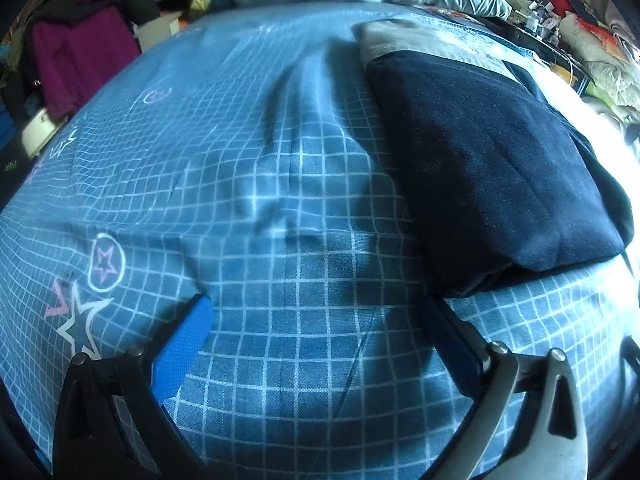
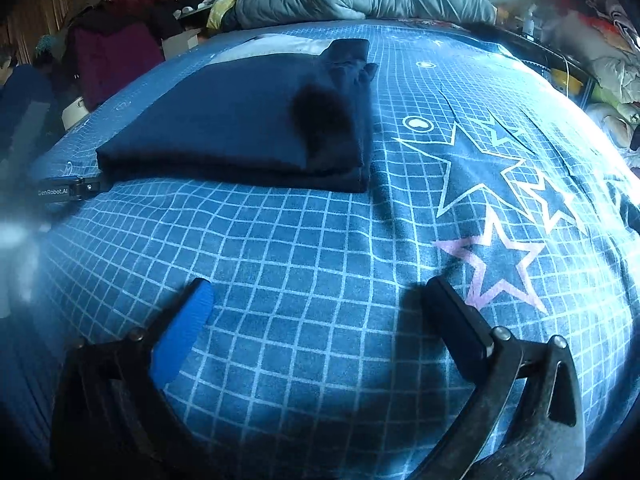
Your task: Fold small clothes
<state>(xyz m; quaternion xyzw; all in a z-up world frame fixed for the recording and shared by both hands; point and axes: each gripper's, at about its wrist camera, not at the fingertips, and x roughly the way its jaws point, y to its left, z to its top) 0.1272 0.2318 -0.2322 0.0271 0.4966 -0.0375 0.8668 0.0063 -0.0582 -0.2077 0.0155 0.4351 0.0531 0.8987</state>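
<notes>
The navy garment lies folded into a neat stack on the bed, with a lighter cloth just behind it, touching. I judge this 1 piece done; I see no other loose small clothes on the sheet, so little seems left here. My left hand-held gripper sits just beside the stack's near corner, fingers spread, holding nothing. My right hand-held gripper hovers near the stack, also spread and empty. Count: 1 folded garment, 1 lighter cloth, 2 hand-held grippers.
</notes>
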